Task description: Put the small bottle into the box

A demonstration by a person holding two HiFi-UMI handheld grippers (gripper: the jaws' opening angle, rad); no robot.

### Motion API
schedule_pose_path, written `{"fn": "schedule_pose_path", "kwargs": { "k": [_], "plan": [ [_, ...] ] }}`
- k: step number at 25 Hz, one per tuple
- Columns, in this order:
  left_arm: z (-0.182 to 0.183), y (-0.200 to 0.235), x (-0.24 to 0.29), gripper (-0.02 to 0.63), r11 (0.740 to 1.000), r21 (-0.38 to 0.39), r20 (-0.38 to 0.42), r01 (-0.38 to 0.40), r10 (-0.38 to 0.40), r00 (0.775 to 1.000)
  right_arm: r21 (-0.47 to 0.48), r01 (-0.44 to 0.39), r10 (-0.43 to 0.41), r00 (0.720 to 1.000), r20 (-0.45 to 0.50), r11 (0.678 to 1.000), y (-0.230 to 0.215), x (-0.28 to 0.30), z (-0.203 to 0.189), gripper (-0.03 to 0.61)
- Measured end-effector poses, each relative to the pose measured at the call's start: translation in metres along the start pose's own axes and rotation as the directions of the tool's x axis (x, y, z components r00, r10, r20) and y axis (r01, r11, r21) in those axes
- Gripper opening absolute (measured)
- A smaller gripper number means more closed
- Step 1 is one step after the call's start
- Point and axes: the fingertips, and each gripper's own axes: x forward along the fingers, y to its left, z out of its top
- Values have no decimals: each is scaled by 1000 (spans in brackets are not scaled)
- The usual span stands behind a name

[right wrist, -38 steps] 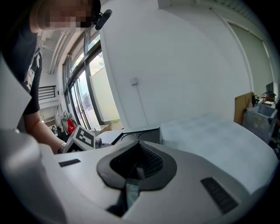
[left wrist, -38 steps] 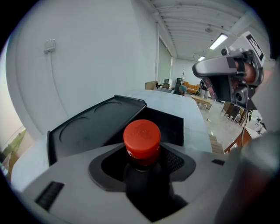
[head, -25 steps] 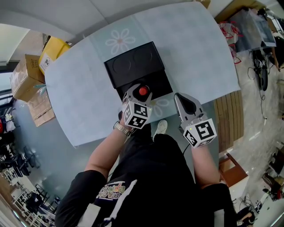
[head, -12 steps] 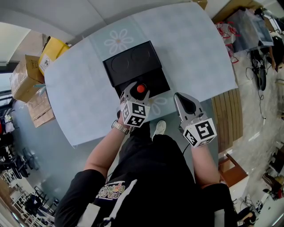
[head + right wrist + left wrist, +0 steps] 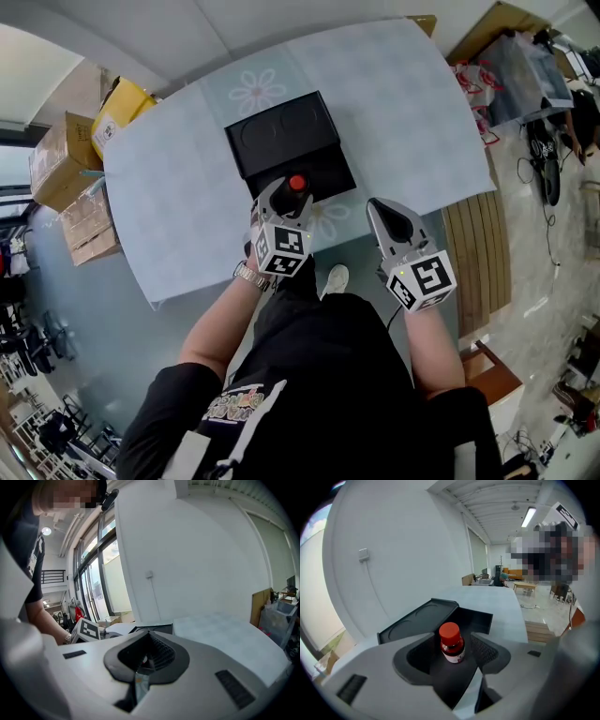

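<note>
Cartons [image 5: 61,159]: stacked off the desk's edge, well left of the box; cut off by the frame.
Desk [image 5: 178,187]: pale, with a flower print beyond the box and another on its near side, partly covered by the left gripper.
Box [image 5: 328,173]: black, open, in the middle of the desk; its lid [image 5: 281,131] lies flat on the far side, and two round outlines on it can just be made out.
Left gripper [image 5: 292,192]: over the box's near half, jaws opening, one pad on each side of the small bottle, with a thin gap showing at each.
Small bottle [image 5: 451,642]: upright inside the box, between those jaws. From the head view only its red cap [image 5: 297,183] shows, the body hidden by the gripper. Its label print is too small to read.
Right gripper [image 5: 382,208]: just right of the box's near corner, above the desk's edge, jaws closed together with nothing between them. Its own view shows only a sliver of the box past its body.
</note>
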Motion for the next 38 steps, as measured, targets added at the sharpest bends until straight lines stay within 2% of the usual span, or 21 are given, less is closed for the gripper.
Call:
{"fn": "schedule_pose_path", "kwargs": {
  "k": [8,16,19,21,24,31,38],
  "plan": [
    [20,-4,-59,238,995,-32,79,-98,101,992,-63,-50,53,998,44,997,26,-30,13,8],
    [50,-19,-156,226,972,-203,231,-118,164,959,-121,-111,121,989,83,986,67,-67,21,8],
    [56,-27,-191,131,961,-251,272,-113,182,945,-131,-134,146,985,88,982,81,-79,21,8],
    [58,-32,-214,23,955,-276,296,-110,193,936,-136,-146,159,983,90,980,91,-85,20,8],
    [55,-45,-237,8,955,-290,316,-71,165,934,-142,-161,174,980,91,977,105,-93,18,8],
    [43,-69,-269,8,966,-258,341,12,80,937,-141,-180,194,976,94,974,141,-102,14,8],
    [24,-65,-291,8,967,-236,364,97,-4,932,-136,-154,166,983,83,979,179,-92,5,8]
  ]
}}
